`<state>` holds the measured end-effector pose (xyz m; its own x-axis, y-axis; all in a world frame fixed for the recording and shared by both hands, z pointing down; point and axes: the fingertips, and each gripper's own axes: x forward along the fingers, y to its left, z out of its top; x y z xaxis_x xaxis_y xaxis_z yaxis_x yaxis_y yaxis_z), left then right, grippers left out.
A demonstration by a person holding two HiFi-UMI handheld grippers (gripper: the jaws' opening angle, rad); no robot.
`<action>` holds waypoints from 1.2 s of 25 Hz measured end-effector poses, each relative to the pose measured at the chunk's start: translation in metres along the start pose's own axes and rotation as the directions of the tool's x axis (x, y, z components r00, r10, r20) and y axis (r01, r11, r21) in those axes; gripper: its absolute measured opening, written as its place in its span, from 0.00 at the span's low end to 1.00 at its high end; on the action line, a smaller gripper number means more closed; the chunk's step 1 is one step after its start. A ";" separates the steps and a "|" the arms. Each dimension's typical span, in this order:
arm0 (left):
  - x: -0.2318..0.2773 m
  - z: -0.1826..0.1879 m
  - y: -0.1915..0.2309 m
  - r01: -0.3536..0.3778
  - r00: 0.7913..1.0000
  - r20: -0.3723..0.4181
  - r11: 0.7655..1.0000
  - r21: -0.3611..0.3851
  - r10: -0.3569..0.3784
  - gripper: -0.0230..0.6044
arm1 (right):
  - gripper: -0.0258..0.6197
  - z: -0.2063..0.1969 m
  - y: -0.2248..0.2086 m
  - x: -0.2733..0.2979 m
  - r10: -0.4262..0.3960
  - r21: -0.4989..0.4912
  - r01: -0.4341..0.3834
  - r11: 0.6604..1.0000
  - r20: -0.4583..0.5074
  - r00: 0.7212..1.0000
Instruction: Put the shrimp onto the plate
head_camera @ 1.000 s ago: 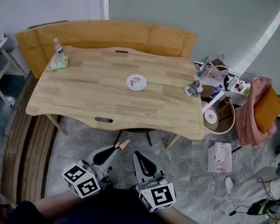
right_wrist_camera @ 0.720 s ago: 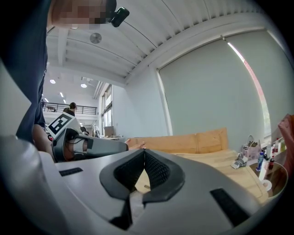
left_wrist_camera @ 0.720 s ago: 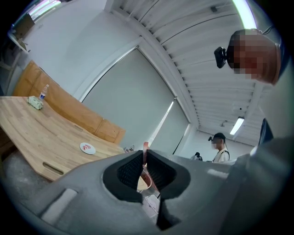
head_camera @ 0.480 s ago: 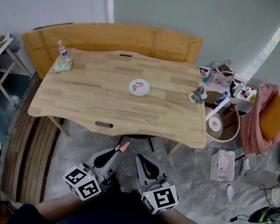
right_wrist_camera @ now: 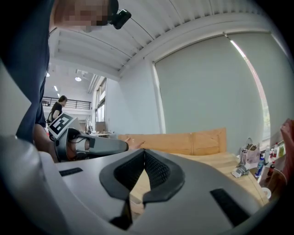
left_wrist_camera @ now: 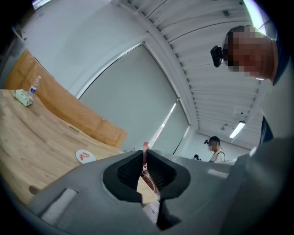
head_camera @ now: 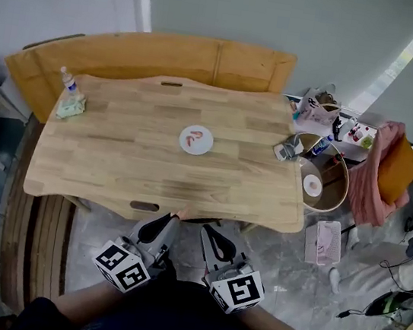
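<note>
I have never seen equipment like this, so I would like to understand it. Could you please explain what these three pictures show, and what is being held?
There is no robot here. A person holds a hand tool with two jaws, called a gripper, in each hand. One picture comes from a camera on the person's head, looking down. The other two come from cameras riding on the grippers.

Ahead stands a wooden table. On it are a small white plate with pink-red pieces that look like shrimp, and a bottle at the far left.

The left gripper is shut on a pink shrimp, near the table's front edge. The right gripper is shut and holds nothing.
</note>
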<state>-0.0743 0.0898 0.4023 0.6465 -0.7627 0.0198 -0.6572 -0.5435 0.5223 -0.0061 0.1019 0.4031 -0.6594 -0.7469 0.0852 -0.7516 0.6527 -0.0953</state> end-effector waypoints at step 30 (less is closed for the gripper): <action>0.117 0.042 0.142 0.028 0.994 -0.103 0.996 -0.085 -0.037 0.09 | 0.05 0.013 -0.076 0.149 -0.065 0.032 0.066 0.997 -0.044 0.997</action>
<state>-0.1079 -0.0912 0.4431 0.7066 -0.7021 0.0880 -0.6036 -0.5331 0.5928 -0.0472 -0.0603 0.4103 -0.6095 -0.7812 0.1351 -0.7926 0.5975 -0.1215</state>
